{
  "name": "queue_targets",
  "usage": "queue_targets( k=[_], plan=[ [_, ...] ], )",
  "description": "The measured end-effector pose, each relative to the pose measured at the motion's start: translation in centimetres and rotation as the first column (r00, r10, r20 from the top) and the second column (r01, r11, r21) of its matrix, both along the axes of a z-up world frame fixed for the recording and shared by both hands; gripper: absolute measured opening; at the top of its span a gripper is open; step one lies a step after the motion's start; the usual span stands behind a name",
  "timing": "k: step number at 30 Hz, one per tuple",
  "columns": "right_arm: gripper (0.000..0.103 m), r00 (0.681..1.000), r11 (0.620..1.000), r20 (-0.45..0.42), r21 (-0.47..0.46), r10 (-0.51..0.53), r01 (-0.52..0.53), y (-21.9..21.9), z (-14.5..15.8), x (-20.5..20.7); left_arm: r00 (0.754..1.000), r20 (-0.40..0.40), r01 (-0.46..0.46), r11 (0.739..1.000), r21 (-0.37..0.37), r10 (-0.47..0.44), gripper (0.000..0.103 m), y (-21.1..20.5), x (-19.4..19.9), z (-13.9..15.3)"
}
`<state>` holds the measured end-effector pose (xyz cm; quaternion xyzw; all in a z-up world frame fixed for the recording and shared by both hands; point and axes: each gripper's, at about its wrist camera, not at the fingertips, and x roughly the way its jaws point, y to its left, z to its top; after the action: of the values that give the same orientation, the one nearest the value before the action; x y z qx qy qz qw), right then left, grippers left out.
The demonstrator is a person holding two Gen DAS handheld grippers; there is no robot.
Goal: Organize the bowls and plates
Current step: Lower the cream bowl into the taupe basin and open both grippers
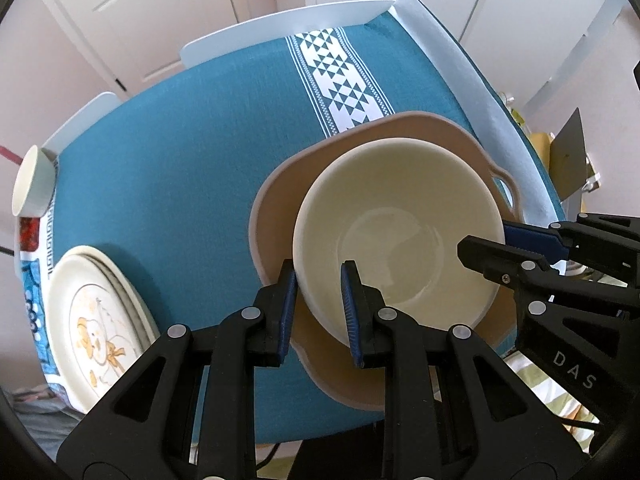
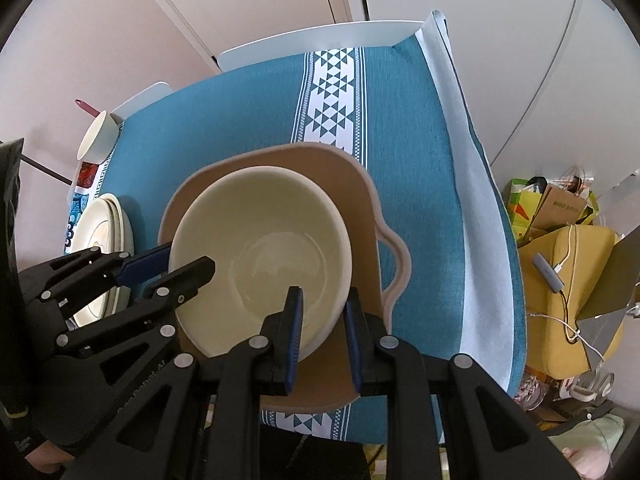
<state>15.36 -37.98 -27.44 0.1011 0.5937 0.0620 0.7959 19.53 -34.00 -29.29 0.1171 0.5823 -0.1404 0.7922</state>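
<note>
A large cream bowl (image 1: 400, 236) (image 2: 264, 252) is over a tan tray with handles (image 1: 436, 132) (image 2: 332, 172) on the teal tablecloth. My left gripper (image 1: 318, 312) straddles the bowl's near-left rim, one finger inside and one outside, shut on it; it also shows in the right wrist view (image 2: 178, 266). My right gripper (image 2: 322, 332) straddles the bowl's near-right rim the same way; it also shows in the left wrist view (image 1: 486, 240). A stack of cream plates (image 1: 96, 328) (image 2: 102, 240) lies at the table's left edge. A small white bowl (image 1: 32, 182) (image 2: 96, 138) stands further back on the left.
The teal cloth (image 1: 192, 140) with a white patterned band (image 1: 340, 72) covers the table. White chair backs (image 2: 320, 36) stand behind it. A yellow box with cables and bags (image 2: 568, 248) sits to the right of the table.
</note>
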Motion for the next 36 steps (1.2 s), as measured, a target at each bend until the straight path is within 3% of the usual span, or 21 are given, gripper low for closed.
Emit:
queue_targets(
  k=[5, 10, 17, 18, 20, 22, 23, 24, 25, 27, 28, 32, 36],
  plan=[
    [0.019, 1.000, 1.000, 0.023, 0.004, -0.009, 0.009, -0.3, 1.0, -0.5, 1.000, 0.019, -0.002, 1.000, -0.019, 0.002, 0.019, 0.4, -0.3, 1.3],
    [0.019, 0.995, 1.000, 0.098, 0.022, 0.005, -0.007, -0.5, 3.5, -1.3, 0.996, 0.085, -0.015, 0.999, -0.045, 0.019, 0.019, 1.2, -1.3, 4.5],
    [0.019, 0.973, 0.996, 0.224, 0.041, 0.065, -0.076, 0.7, 7.7, -1.8, 0.968, 0.210, -0.114, 0.988, -0.109, 0.135, 0.021, 4.7, -2.9, 9.7],
    [0.019, 0.968, 0.995, 0.237, 0.036, 0.083, -0.094, 1.2, 8.2, -1.6, 0.962, 0.223, -0.132, 0.984, -0.120, 0.157, 0.026, 5.5, -3.1, 10.3],
    [0.019, 0.959, 0.992, 0.260, 0.026, 0.113, -0.124, 2.3, 8.9, -1.3, 0.943, 0.257, -0.181, 0.974, -0.139, 0.212, 0.047, 7.3, -3.5, 11.5],
    [0.021, 0.947, 0.987, 0.285, 0.026, 0.147, -0.161, 3.5, 9.7, -0.7, 0.910, 0.310, -0.240, 0.960, -0.145, 0.275, 0.090, 9.6, -4.0, 12.8],
    [0.025, 0.941, 0.984, 0.298, 0.023, 0.159, -0.174, 4.2, 10.1, -0.4, 0.887, 0.342, -0.273, 0.950, -0.151, 0.309, 0.095, 10.9, -4.2, 13.6],
    [0.042, 0.933, 0.982, 0.316, 0.021, 0.174, -0.190, 5.0, 10.8, 0.1, 0.870, 0.362, -0.296, 0.942, -0.160, 0.335, 0.098, 12.3, -4.4, 14.3],
    [0.067, 0.925, 0.979, 0.333, 0.026, 0.184, -0.204, 5.5, 11.3, 0.4, 0.856, 0.372, -0.318, 0.933, -0.170, 0.360, 0.098, 13.8, -4.2, 15.0],
    [0.097, 0.906, 0.972, 0.372, 0.045, 0.199, -0.232, 7.0, 12.7, 1.5, 0.831, 0.381, -0.362, 0.914, -0.184, 0.406, 0.098, 16.4, -3.8, 15.9],
    [0.102, 0.898, 0.968, 0.387, 0.048, 0.208, -0.244, 7.6, 13.1, 1.9, 0.815, 0.387, -0.386, 0.902, -0.192, 0.431, 0.098, 17.9, -3.5, 16.4],
    [0.102, 0.837, 0.943, 0.460, 0.001, 0.295, -0.333, 12.3, 15.3, 4.6, 0.762, 0.400, -0.453, 0.861, -0.233, 0.509, 0.098, 23.7, -2.0, 17.6],
    [0.102, 0.799, 0.920, 0.493, -0.005, 0.343, -0.392, 17.7, 16.6, 8.6, 0.738, 0.405, -0.497, 0.841, -0.216, 0.540, 0.098, 28.5, 0.3, 18.1]
  ],
)
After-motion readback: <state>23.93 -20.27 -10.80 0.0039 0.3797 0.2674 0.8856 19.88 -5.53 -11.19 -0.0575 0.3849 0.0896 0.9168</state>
